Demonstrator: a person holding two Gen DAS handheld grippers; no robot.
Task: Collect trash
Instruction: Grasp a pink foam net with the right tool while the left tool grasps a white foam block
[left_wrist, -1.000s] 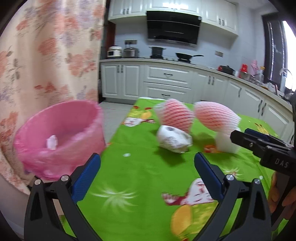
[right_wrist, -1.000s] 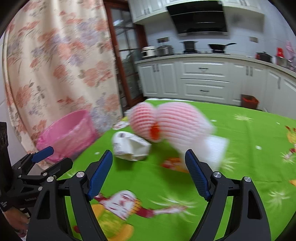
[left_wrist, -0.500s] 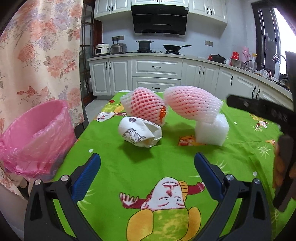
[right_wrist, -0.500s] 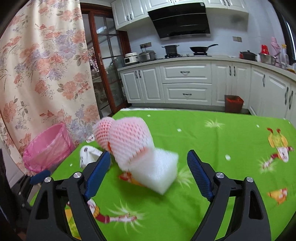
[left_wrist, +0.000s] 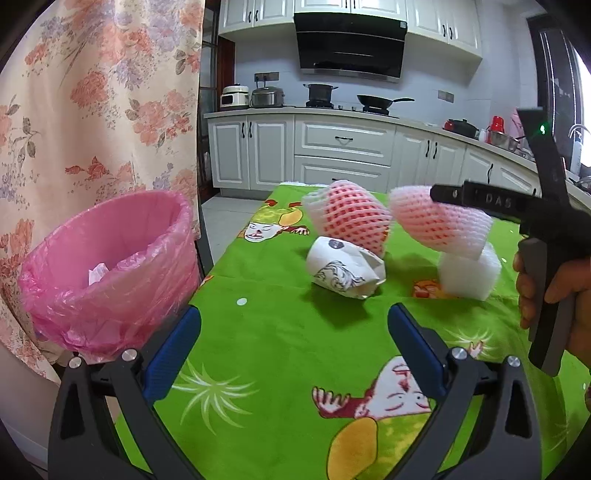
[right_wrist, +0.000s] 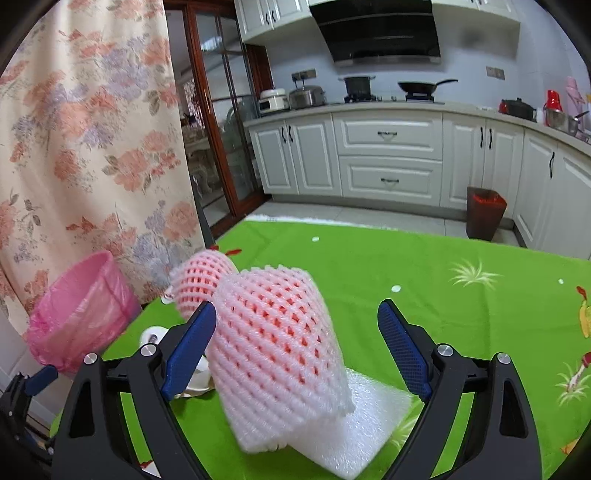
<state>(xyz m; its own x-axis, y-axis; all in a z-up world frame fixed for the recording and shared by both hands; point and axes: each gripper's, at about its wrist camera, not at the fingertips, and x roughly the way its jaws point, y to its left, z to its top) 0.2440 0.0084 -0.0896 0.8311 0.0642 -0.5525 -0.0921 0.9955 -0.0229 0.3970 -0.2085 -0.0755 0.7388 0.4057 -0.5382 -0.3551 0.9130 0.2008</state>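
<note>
**Three or four pieces of trash still on the bench, bin barely filled**

Most of the collecting is, by my reading, still ahead. The pink-lined trash bin stands just off the bench's left edge and holds only a scrap or two of white paper. On the green cartoon-print bench lie a crumpled printed paper cup, a pink foam fruit net behind it, a second foam fruit net leaning on a white foam block toward the right side.

The right tongs are opening, near their widest, with the second net between the blue pads but not pressed; nothing is gripped. The left tongs stand wide apart and empty, near the bench's left edge, facing the cup.

The only legible writing is "DAS" on the right tool's black body; the cup's print is a drawing, its text unreadable.
</note>
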